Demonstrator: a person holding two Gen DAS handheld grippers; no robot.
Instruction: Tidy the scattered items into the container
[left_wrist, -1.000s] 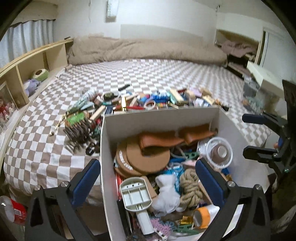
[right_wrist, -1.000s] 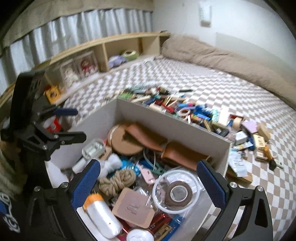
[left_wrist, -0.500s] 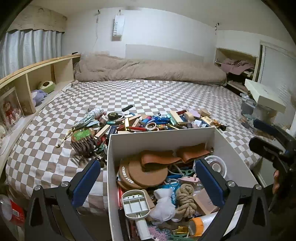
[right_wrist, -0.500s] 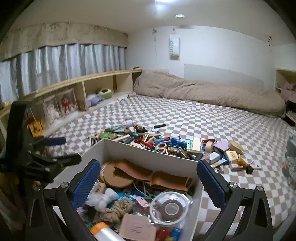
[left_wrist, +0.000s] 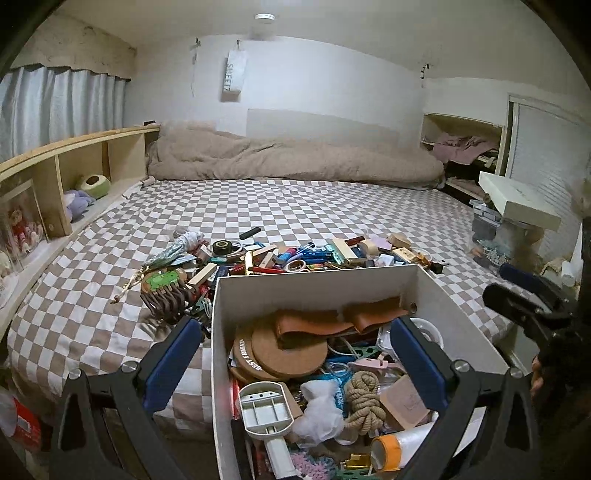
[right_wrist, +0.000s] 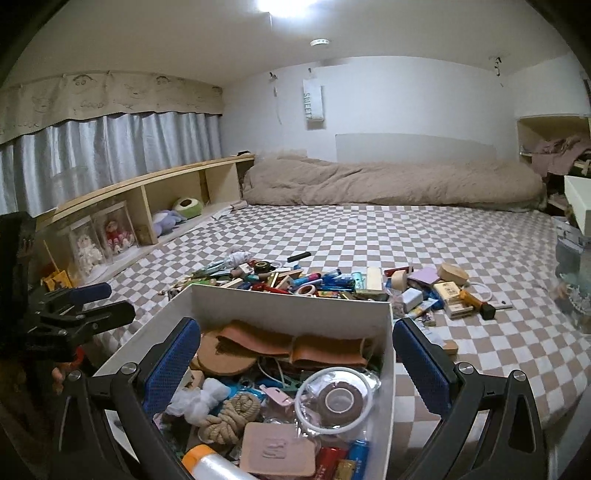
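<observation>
A white box (left_wrist: 325, 284) (right_wrist: 288, 304) sits at the near edge of the checkered bed, crammed with cork discs (left_wrist: 284, 354), brown leather pieces, a rope knot (left_wrist: 364, 398) and a tape reel in a clear tub (right_wrist: 338, 400). A heap of scattered small items (left_wrist: 295, 256) (right_wrist: 332, 282) lies on the bed just behind the box. My left gripper (left_wrist: 295, 365) is open and empty, held above the box's near left corner. My right gripper (right_wrist: 295, 362) is open and empty above the box's near right side. Each gripper shows at the edge of the other's view.
A wooden shelf (left_wrist: 74, 166) with toys runs along the bed's left side. A beige duvet (left_wrist: 295, 162) lies at the far end. A white box on clear bins (left_wrist: 517, 203) stands right of the bed. The checkered sheet (right_wrist: 406, 232) stretches behind the heap.
Both grippers have risen and tilted up from looking down into the box; more of the room and ceiling shows. Both stayed open and empty.
</observation>
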